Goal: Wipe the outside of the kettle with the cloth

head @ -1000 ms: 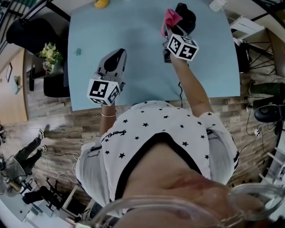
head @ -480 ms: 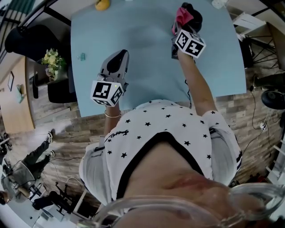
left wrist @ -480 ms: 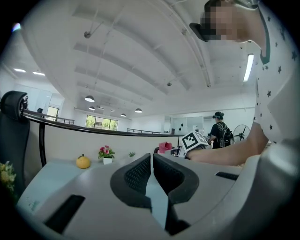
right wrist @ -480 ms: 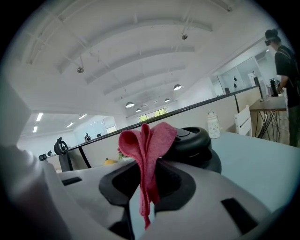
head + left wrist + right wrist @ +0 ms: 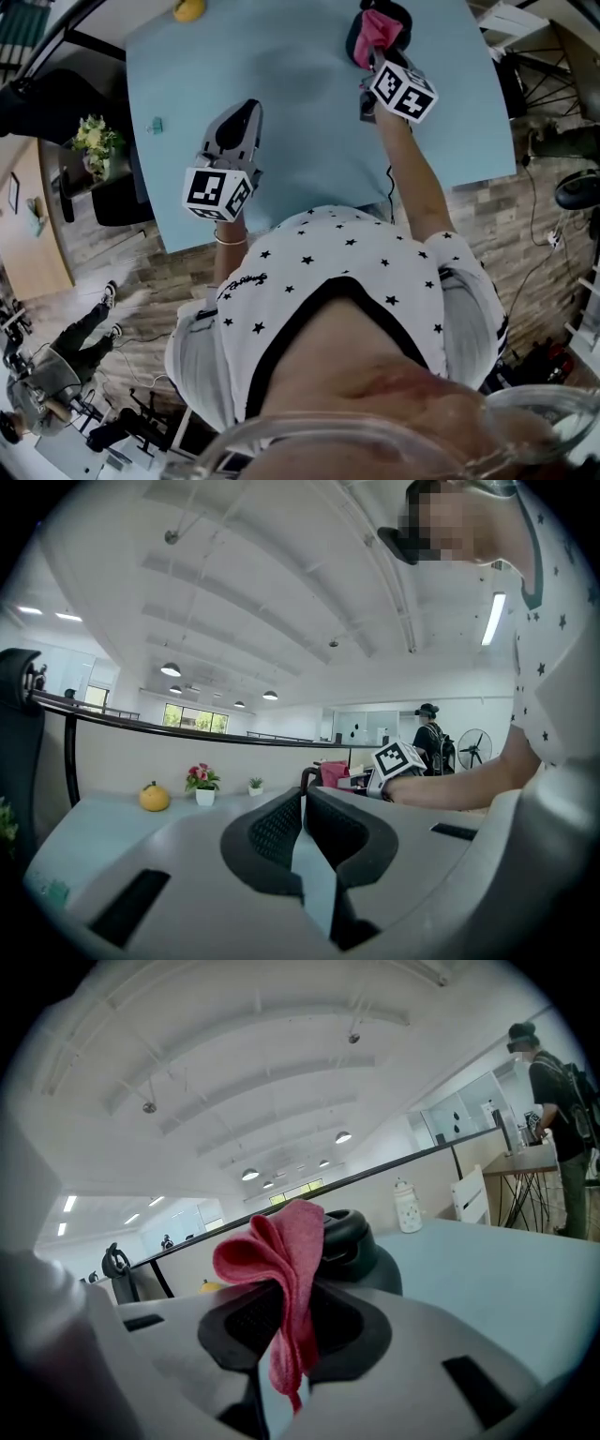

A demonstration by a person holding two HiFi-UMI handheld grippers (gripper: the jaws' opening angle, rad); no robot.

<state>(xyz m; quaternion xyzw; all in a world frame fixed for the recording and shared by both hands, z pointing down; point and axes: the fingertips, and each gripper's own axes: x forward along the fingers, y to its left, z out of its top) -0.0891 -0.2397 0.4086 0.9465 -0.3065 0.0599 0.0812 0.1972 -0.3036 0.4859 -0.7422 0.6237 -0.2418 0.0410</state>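
Note:
A black kettle (image 5: 364,23) stands near the far edge of the light blue table (image 5: 300,103). My right gripper (image 5: 371,58) is shut on a pink cloth (image 5: 378,26), and the cloth lies against the kettle's near side. In the right gripper view the pink cloth (image 5: 279,1269) bunches up between the jaws, with the kettle (image 5: 349,1243) right behind it. My left gripper (image 5: 236,122) hovers over the table's near left part, shut with nothing in it. In the left gripper view its jaws (image 5: 302,803) meet, and the kettle with the cloth (image 5: 334,772) shows far off.
A yellow fruit (image 5: 189,9) lies at the table's far edge. A small teal item (image 5: 157,125) sits near the left edge. A white jar (image 5: 405,1206) stands beyond the kettle. A cable (image 5: 388,183) hangs over the near edge. Chairs and gear stand around the table.
My right gripper has carried the pink cloth farther away across the table and now has it up against the kettle. The left gripper has stayed about where it was.

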